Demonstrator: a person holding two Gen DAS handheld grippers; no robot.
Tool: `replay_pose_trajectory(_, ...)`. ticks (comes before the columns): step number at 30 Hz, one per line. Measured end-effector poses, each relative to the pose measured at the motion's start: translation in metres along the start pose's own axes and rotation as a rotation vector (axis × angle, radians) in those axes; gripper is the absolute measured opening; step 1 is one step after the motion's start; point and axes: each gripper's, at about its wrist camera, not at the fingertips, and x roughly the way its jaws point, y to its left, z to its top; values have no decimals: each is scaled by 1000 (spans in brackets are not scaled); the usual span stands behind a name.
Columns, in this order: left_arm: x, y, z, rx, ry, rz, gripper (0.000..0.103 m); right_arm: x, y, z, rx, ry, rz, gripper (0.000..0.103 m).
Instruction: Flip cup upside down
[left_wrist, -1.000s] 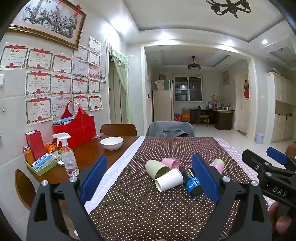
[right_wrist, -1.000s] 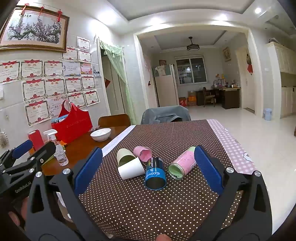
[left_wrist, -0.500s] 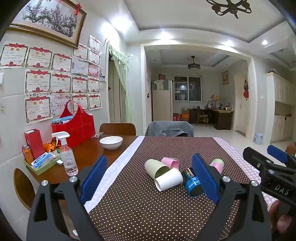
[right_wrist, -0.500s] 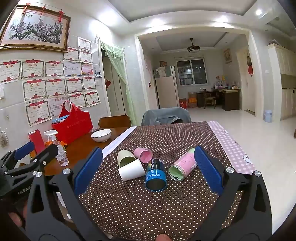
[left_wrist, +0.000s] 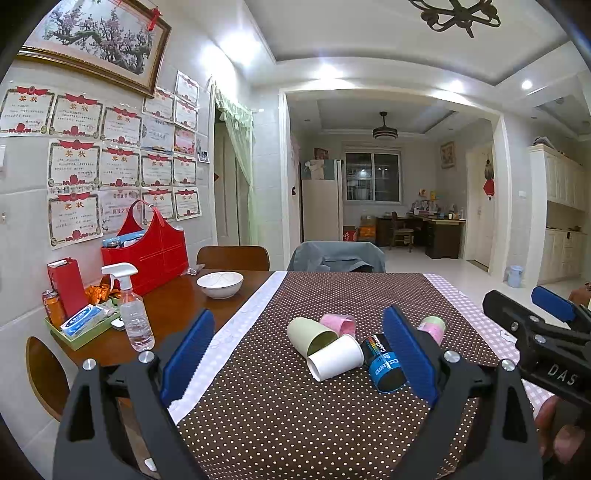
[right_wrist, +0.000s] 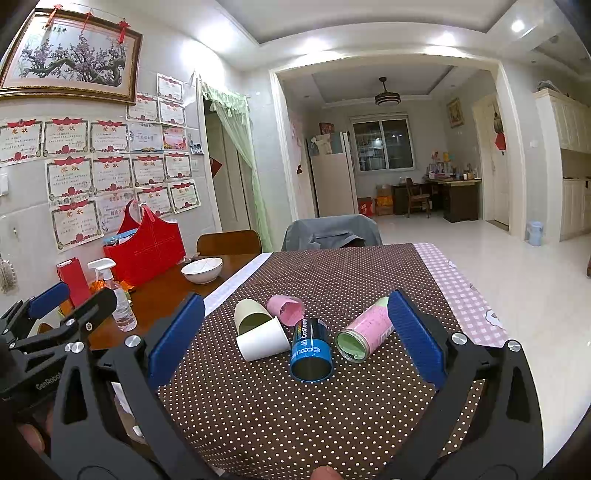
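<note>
1. Here, five cups lie on their sides on the brown dotted tablecloth (right_wrist: 295, 406); the landmark is the blue and black printed cup (right_wrist: 310, 349).
2. The white paper cup (right_wrist: 263, 343) touches it on the left, and the pale green cup (right_wrist: 251, 318) and the small pink cup (right_wrist: 286, 308) lie just behind.
3. The pink cup with green inside (right_wrist: 364, 334) lies just right of it.
4. The left gripper (left_wrist: 299, 354) and the right gripper (right_wrist: 295, 339) are both spread wide, holding nothing, near the cups.
</note>
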Motion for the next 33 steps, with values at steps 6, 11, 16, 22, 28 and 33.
replay_pose_trajectory(6,0,0,0,0,1,-1,91,0,0,0,-1,0,0,97)
replay_pose_trajectory(11,2,1,-2,0,5,-4,91,1,0,0,-1,1,-2,97)
replay_pose_trajectory(16,4,0,-4,0,6,-5,91,2,-1,0,-2,2,-2,97)
replay_pose_trajectory(22,4,0,-5,1,6,-5,91,3,-3,-1,-4,3,-5,97)
replay_pose_trajectory(28,4,0,-4,1,6,-5,91,4,-4,-1,-8,3,-5,97)
replay_pose_trajectory(33,3,0,-4,1,7,-5,91,4,-4,-1,-9,2,-6,97)
